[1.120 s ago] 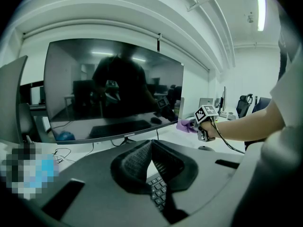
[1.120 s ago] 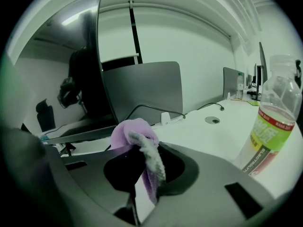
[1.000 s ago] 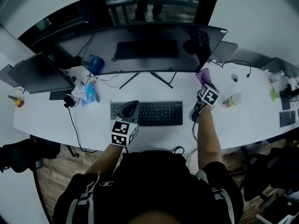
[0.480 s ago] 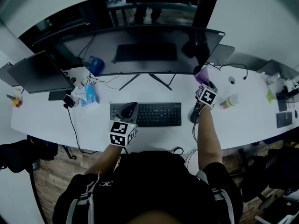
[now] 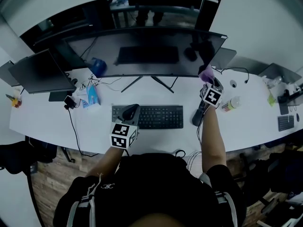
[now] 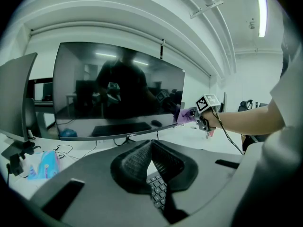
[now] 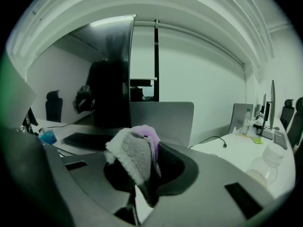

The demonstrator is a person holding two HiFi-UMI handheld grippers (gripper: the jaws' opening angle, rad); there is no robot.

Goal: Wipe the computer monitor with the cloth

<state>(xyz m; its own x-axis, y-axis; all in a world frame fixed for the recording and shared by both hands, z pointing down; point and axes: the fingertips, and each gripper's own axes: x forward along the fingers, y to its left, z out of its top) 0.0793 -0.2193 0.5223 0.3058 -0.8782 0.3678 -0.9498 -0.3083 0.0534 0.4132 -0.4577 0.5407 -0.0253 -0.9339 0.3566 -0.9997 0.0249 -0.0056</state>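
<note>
**Now at the monitor's lower right corner, cloth in the jaws**

My right gripper (image 5: pixel 207 81) is clamped on the cloth (image 7: pixel 134 151), a bunched grey and purple wad that bulges out past the jaw tips. It is held up at the lower right corner of the monitor (image 5: pixel 142 51). I cannot tell whether the cloth is on the glass or just off it. My left gripper (image 6: pixel 152 144) has its jaws closed tip to tip with nothing between them, and it hangs low over the keyboard (image 5: pixel 151 116).

I see a few risks:
- The wad is thick on one side, so if I tilt wrongly a bare jaw could scrape the screen.
- A push at a far corner could swing the monitor on its stand, which sits at the middle.
- A long stroke could drag the cloth out of the jaws, since only one fold seems pinched.
- The bottle (image 5: pixel 230 103) stands on the desk (image 5: pixel 246 126) near my right forearm, and a wide sweep could tip it.

I count one cloth, one keyboard, one bottle and two grippers. There are two dark screens: the monitor and a smaller screen (image 5: pixel 38 72) to its left.
</note>
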